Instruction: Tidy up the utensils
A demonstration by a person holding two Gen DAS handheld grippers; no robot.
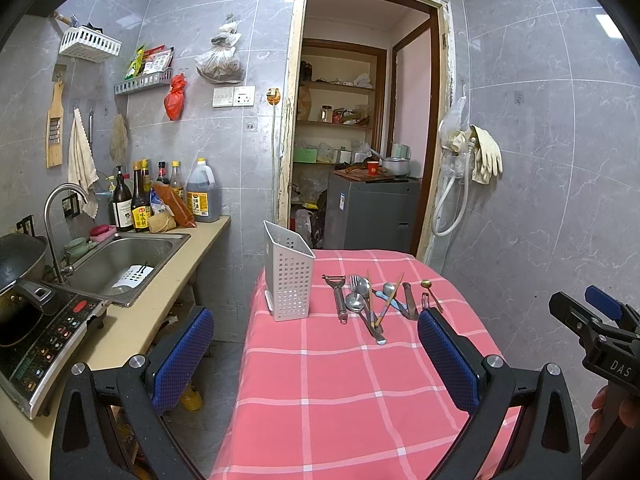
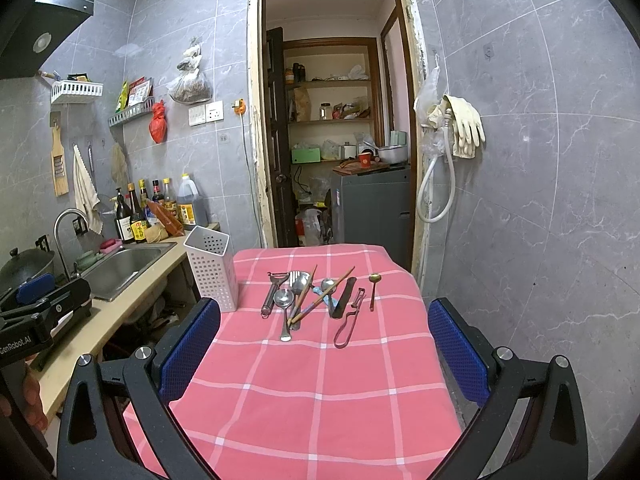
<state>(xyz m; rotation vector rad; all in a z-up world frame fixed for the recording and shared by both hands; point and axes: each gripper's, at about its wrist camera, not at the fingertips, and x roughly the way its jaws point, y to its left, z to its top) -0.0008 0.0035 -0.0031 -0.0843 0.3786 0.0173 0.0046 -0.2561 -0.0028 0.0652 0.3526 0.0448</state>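
A white perforated utensil holder [image 1: 290, 280] [image 2: 212, 272] stands upright at the far left corner of the table with the pink checked cloth [image 1: 340, 392] [image 2: 312, 392]. To its right lies a loose pile of utensils [image 1: 370, 302] [image 2: 304, 296]: a steel peeler [image 2: 274, 292], spoons [image 2: 285, 300], wooden chopsticks [image 2: 322, 294], a dark knife [image 2: 345, 296], a red-handled peeler [image 2: 349, 322] and a small gold spoon [image 2: 374, 286]. My left gripper [image 1: 316, 356] hovers open over the near half of the table, well short of the pile. My right gripper [image 2: 324, 348] is also open and holds nothing.
A counter with a steel sink [image 1: 120, 260], an induction cooker [image 1: 44, 340] and sauce bottles [image 1: 140, 204] runs along the left. An open doorway [image 1: 360, 140] is behind the table. A tiled wall [image 2: 540, 220] stands close on the right.
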